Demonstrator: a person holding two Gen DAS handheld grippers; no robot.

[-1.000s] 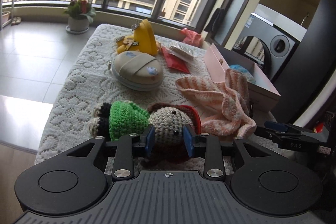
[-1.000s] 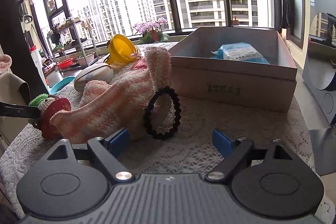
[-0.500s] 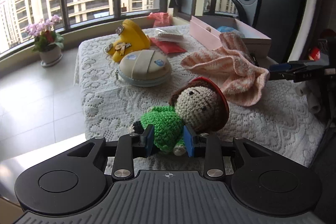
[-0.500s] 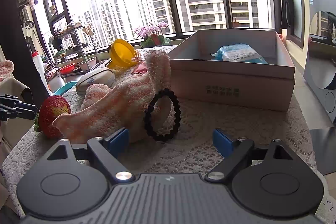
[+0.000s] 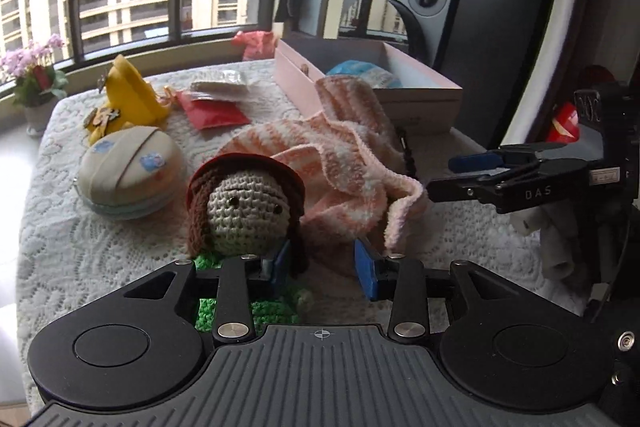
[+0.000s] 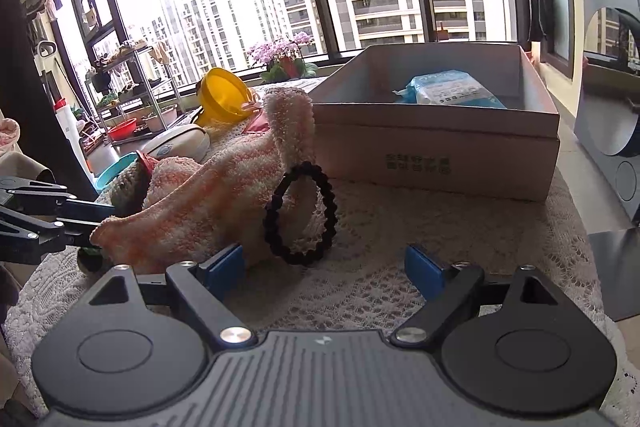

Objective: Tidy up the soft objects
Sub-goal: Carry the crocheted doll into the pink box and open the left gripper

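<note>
A crocheted doll (image 5: 246, 211) with a red hat and green body lies on the lace-covered table right in front of my left gripper (image 5: 322, 265). The jaws stand apart, the doll's head against the left finger and its green body under the gripper; no grip shows. A pink striped knitted cloth (image 5: 340, 163) lies behind the doll, also in the right wrist view (image 6: 224, 195). My right gripper (image 6: 324, 267) is open and empty, just short of a black hair tie (image 6: 300, 215) leaning on the cloth. The pink box (image 6: 440, 143) holds a blue packet (image 6: 448, 91).
A round beige pouch (image 5: 128, 175), a yellow bag (image 5: 128, 99), a red packet (image 5: 212, 113) and a clear packet (image 5: 220, 87) lie on the table's far side. The right gripper's fingers (image 5: 500, 175) show at the right. A washing machine (image 5: 420, 3) stands beyond the box.
My left gripper's jaws have spread from the doll and swung right toward the box; the doll now lies partly under the gripper. The right gripper has barely moved.
</note>
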